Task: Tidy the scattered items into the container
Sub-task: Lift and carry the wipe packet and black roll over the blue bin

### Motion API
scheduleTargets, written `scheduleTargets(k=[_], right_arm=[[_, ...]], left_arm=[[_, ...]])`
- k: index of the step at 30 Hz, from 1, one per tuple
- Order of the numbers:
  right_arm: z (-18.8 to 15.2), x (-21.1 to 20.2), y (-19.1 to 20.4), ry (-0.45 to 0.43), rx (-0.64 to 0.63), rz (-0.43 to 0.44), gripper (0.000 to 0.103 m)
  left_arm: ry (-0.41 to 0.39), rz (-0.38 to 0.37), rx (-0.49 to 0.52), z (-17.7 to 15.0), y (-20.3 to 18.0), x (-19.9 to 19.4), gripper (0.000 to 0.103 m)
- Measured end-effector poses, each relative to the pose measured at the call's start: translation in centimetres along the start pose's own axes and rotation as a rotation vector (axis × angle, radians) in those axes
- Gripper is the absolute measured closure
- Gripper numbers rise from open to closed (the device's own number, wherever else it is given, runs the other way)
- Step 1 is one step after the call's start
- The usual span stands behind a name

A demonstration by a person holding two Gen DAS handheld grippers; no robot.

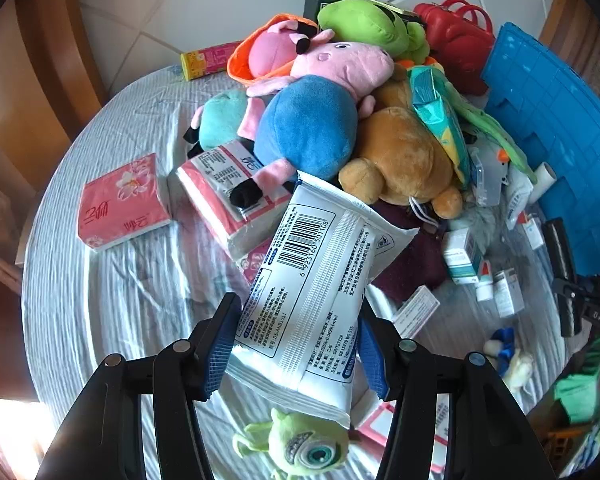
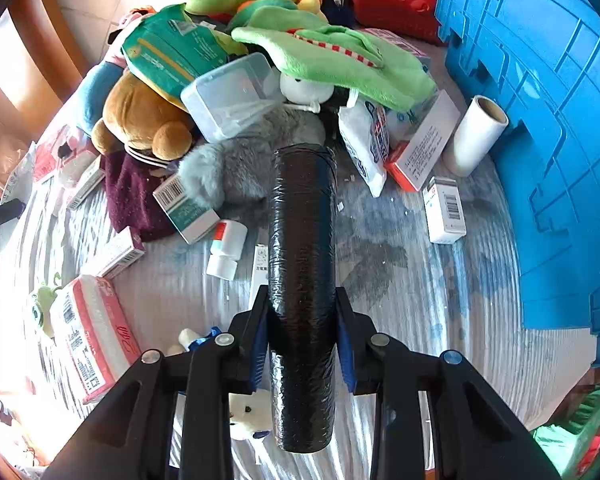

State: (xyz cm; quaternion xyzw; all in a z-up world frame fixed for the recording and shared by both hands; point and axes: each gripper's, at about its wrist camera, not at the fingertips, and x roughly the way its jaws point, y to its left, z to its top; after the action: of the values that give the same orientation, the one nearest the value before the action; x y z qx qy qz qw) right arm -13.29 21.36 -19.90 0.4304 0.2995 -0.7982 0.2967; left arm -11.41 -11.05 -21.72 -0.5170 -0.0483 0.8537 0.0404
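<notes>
My left gripper [image 1: 298, 334] is shut on a white wet-wipes pack [image 1: 320, 276] with a barcode, held above the bed. My right gripper [image 2: 302, 320] is shut on a black roll of bags [image 2: 303, 264], held lengthwise above the striped sheet. The blue plastic crate [image 2: 540, 120] stands at the right of the right wrist view and at the far right of the left wrist view [image 1: 556, 120]. A heap of plush toys lies ahead: a pink and blue pig [image 1: 312, 120], a brown bear [image 1: 404, 156] and a green frog [image 1: 364, 24].
Pink tissue packs [image 1: 122, 202], small medicine boxes [image 2: 444, 210], a white roll [image 2: 474, 136], a clear plastic box [image 2: 230, 96], a red bag [image 1: 456, 40] and a green one-eyed plush [image 1: 304, 446] lie scattered on the sheet. A wooden bed frame [image 1: 56, 60] runs along the left.
</notes>
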Motion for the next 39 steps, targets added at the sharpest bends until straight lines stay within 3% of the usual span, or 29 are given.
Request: scheduleTargets(k=[20, 39], right_arm=[[5.8, -8.9, 0.0, -0.208, -0.108, 0.115, 0.074], [9.6, -17.4, -3.1, -0.372, -0.21, 0.228, 0.074]], left_arm=[[-0.191, 0.115, -0.128, 3.7, -0.8, -11.8, 0.048], [-0.29, 0.19, -0.178, 6.9, -6.2, -17.4, 0.048]])
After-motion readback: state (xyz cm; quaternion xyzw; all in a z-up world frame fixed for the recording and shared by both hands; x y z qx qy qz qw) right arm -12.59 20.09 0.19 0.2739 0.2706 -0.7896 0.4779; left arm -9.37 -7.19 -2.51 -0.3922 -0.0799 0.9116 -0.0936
